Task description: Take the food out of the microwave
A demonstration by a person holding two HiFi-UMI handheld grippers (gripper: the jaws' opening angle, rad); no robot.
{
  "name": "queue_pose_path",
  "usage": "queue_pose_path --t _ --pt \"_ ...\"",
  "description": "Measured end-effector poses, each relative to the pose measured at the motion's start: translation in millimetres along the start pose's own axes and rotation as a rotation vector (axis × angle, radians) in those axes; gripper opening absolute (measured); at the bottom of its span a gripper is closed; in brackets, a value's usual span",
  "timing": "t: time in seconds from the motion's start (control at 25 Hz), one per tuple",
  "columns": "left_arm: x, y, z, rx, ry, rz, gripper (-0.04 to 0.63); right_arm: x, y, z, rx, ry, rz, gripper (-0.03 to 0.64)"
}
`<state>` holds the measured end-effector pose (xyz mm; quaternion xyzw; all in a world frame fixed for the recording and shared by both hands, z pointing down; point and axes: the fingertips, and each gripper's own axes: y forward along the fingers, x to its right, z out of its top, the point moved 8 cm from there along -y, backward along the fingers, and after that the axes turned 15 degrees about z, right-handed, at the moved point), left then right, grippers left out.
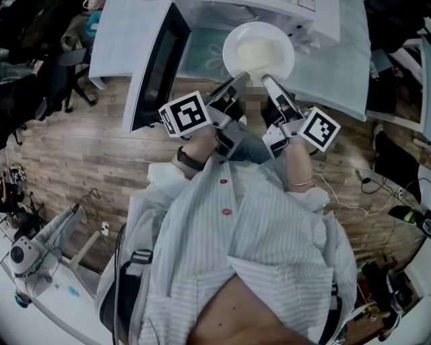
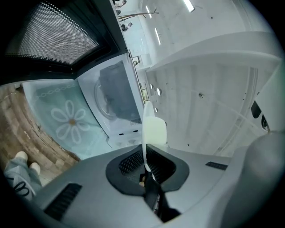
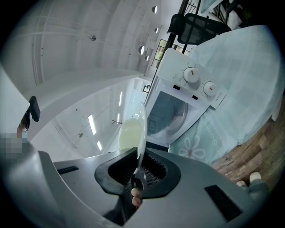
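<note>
A white plate (image 1: 258, 52) with pale food on it hangs in front of the open white microwave (image 1: 269, 13), above the edge of the cloth-covered table. My left gripper (image 1: 241, 79) is shut on the plate's near-left rim and my right gripper (image 1: 268, 81) on its near-right rim. In the left gripper view the plate (image 2: 147, 127) stands edge-on, its rim pinched between the left gripper's (image 2: 145, 161) jaws, with the microwave (image 2: 113, 102) behind. In the right gripper view the plate (image 3: 141, 127) is pinched the same way by the right gripper (image 3: 137, 167), and the food (image 3: 129, 136) shows to its left.
The microwave door (image 1: 158, 64) stands swung open at the left of the plate. A pale blue tablecloth (image 1: 347, 74) with a daisy print covers the table. Two knobs (image 3: 191, 75) sit on the microwave's front. An office chair (image 1: 71, 74) stands at the left on the wooden floor (image 1: 74, 155).
</note>
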<state>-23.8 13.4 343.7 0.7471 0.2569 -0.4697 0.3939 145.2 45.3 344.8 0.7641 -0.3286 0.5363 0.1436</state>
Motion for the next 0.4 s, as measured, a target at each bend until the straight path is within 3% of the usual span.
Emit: queue_pose_path --t 0.4 --pt "-2.7 -0.8 -5.4 -0.007 -0.014 0.002 0.023 0.9 -5.2 -4.0 0.004 0.013 -0.012 0.054"
